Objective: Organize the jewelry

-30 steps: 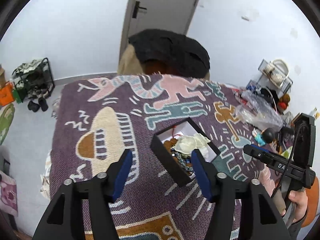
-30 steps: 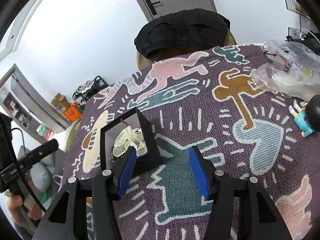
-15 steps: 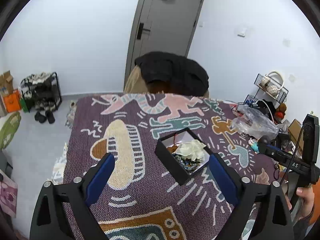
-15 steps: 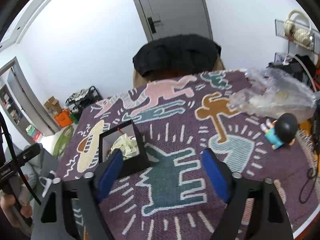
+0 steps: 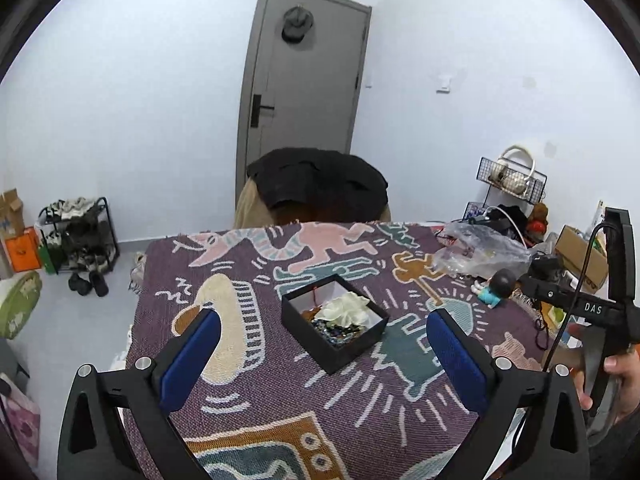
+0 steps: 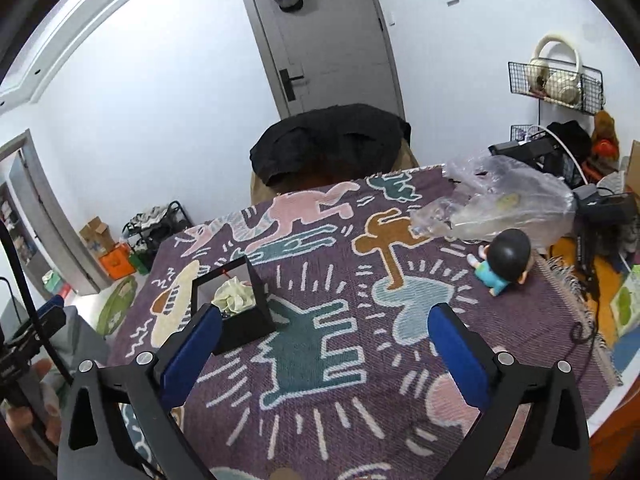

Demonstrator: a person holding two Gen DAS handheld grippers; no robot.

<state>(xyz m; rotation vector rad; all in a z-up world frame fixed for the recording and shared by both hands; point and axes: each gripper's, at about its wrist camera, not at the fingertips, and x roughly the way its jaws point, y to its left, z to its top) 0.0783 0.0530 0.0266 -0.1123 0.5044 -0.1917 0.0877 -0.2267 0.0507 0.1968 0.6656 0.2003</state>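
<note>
Both grippers have drawn back and upward from the black jewelry box (image 5: 334,326) since a second ago, when their blue pads flanked it closely; now more of the room shows, door (image 5: 306,92) and all. On my left gripper (image 5: 322,354) the jaws are opening and stand spread wide, nothing between the pads but the patterned purple blanket (image 5: 280,400) underneath. My right gripper (image 6: 324,350) reads the same: jaws opening, fingers far apart, gripping nothing.

The box sits open on the blanket, well ahead of the left gripper and roughly centred between its fingers. Inside it I see a cream fabric flower (image 5: 346,309), dark beads (image 5: 336,330) along the near side, and a bit of red cord (image 5: 316,294) toward the back. From the right wrist view the box (image 6: 236,312) lies off to the left, just beyond the left finger.

A small figurine (image 6: 502,262) with a black head lies on the blanket to the right, close to a crumpled clear plastic bag (image 6: 496,208). A chair draped with a black garment (image 5: 320,186) stands past the far edge.
</note>
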